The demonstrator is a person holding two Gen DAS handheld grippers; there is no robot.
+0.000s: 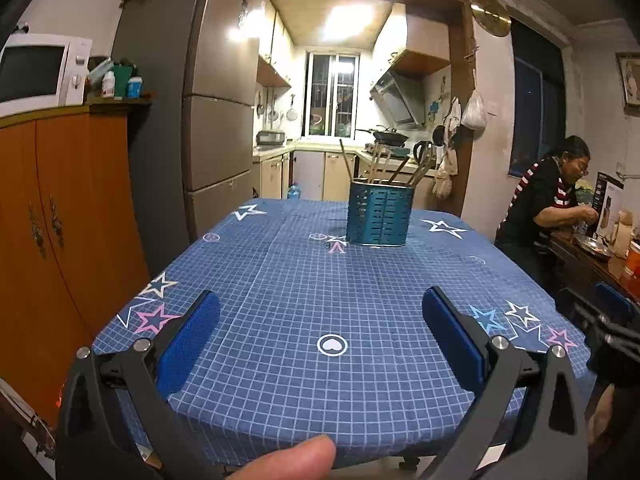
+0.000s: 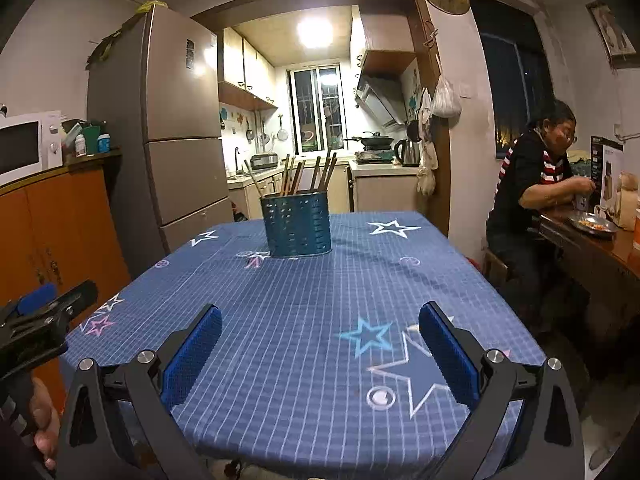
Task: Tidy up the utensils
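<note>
A teal perforated utensil holder (image 1: 379,214) stands upright on the far middle of the table and holds several wooden chopsticks and utensils (image 1: 383,163). It also shows in the right wrist view (image 2: 296,224) with its chopsticks (image 2: 305,174). My left gripper (image 1: 321,330) is open and empty over the near part of the table, well short of the holder. My right gripper (image 2: 320,338) is open and empty too, over the near right part. The right gripper shows at the left wrist view's right edge (image 1: 608,320); the left gripper shows at the right wrist view's left edge (image 2: 44,312).
The table has a blue checked cloth with stars (image 1: 304,288). An orange cabinet (image 1: 60,240) with a microwave (image 1: 36,72) stands left, next to a fridge (image 1: 208,112). A person (image 2: 536,184) sits at a side table (image 2: 600,248) on the right.
</note>
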